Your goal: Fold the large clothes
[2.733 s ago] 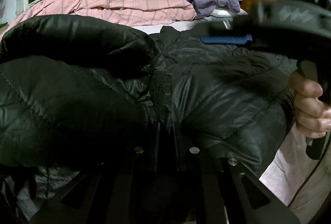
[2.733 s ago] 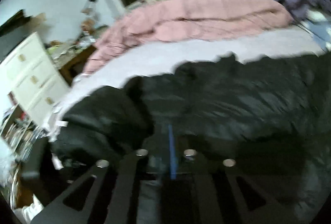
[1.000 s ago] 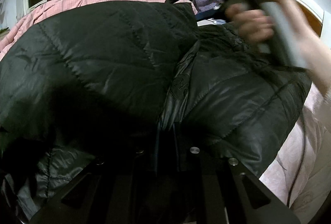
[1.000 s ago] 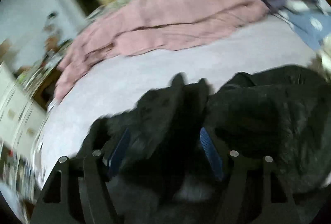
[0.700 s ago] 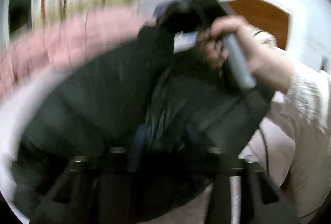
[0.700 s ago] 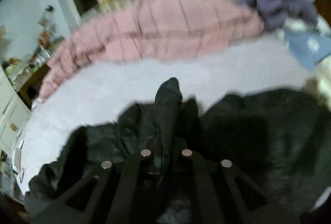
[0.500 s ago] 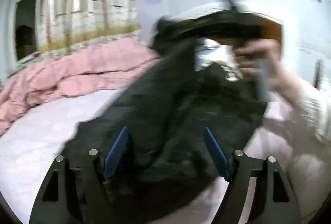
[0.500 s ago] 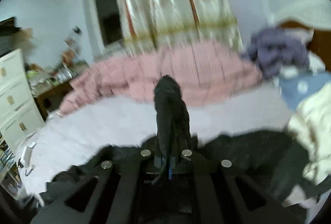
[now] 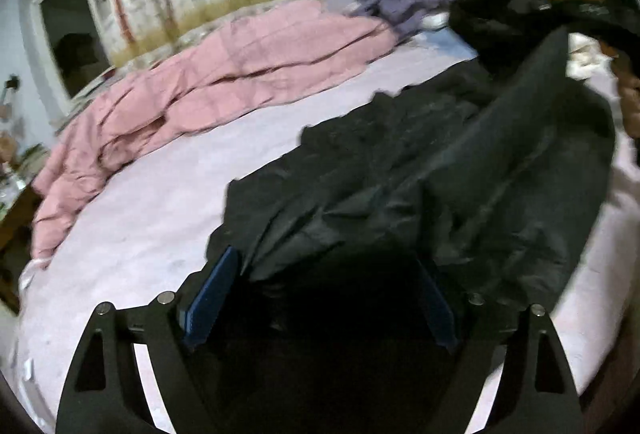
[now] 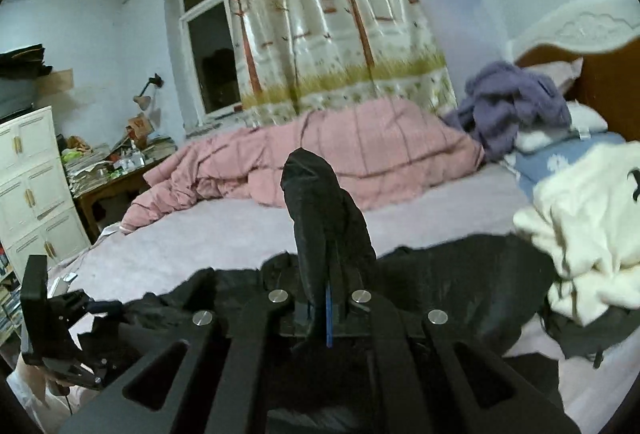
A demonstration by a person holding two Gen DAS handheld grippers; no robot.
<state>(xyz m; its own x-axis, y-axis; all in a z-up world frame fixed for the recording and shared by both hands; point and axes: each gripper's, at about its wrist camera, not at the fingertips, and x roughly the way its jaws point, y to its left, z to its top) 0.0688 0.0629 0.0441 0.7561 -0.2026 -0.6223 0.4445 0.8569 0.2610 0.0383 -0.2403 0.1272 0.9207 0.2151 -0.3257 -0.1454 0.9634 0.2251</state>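
Right wrist view shows the right gripper [image 10: 326, 308] with fingers clenched on a raised fold of the black jacket [image 9: 420, 173], which sprawls unfolded across the bed [image 9: 160, 209] at centre-right, while the left gripper [image 9: 320, 304] is opening, fabric loose between its fingers, so folding seems barely begun.

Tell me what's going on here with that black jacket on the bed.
A person is folding a black puffer jacket on the bed with a hand-held claw in each hand. The right claw is shut on a pinched fold of the jacket, lifting it off the bed. The left claw is opening with jacket fabric between its pads, not gripped. A pink quilt lies bunched further back.
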